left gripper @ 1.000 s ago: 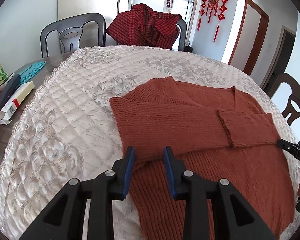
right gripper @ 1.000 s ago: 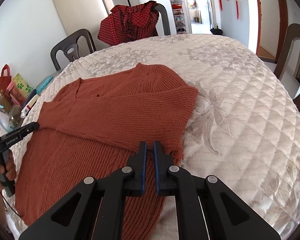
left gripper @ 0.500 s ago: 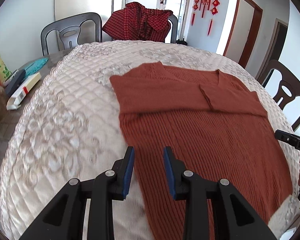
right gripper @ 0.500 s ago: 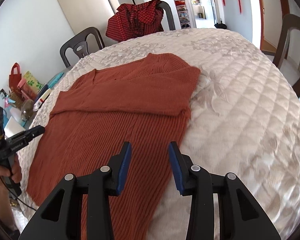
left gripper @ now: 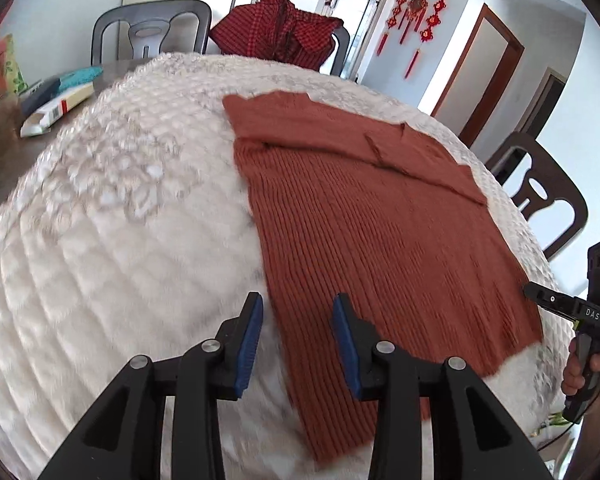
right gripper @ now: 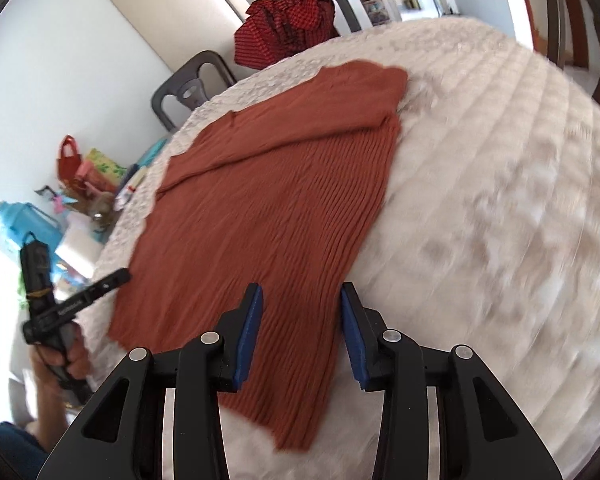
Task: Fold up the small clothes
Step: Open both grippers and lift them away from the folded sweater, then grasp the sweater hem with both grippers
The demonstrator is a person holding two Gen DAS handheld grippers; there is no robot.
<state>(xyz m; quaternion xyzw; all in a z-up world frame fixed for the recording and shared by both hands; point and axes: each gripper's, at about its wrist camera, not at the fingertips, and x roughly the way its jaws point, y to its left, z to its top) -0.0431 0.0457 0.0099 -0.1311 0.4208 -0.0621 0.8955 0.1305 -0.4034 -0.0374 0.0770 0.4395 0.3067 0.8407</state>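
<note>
Sweater point(left gripper: 380, 216), rust-coloured and ribbed, lies flat on the quilted cover point(left gripper: 112, 216) of the table, its long axis running from the hem nearest the person to the neckline at the far end; both sleeves are already crossed over the chest. Taking the sweater as the landmark and going left to right: the left gripper point(left gripper: 296, 336) hangs over its near left corner, the side edge passing between the blue pads, which are spreading and grip nothing. The hem spans the middle. The right gripper point(right gripper: 300, 332) hangs over the near right corner, its jaws parted with the knit below them and, as far as the blur allows, not pinched. Each tool is nearer its own corner, so the likely coming move, a lift of the hem toward the neckline, turns on both tools travelling along that long axis together, keeping the hem square.
</note>
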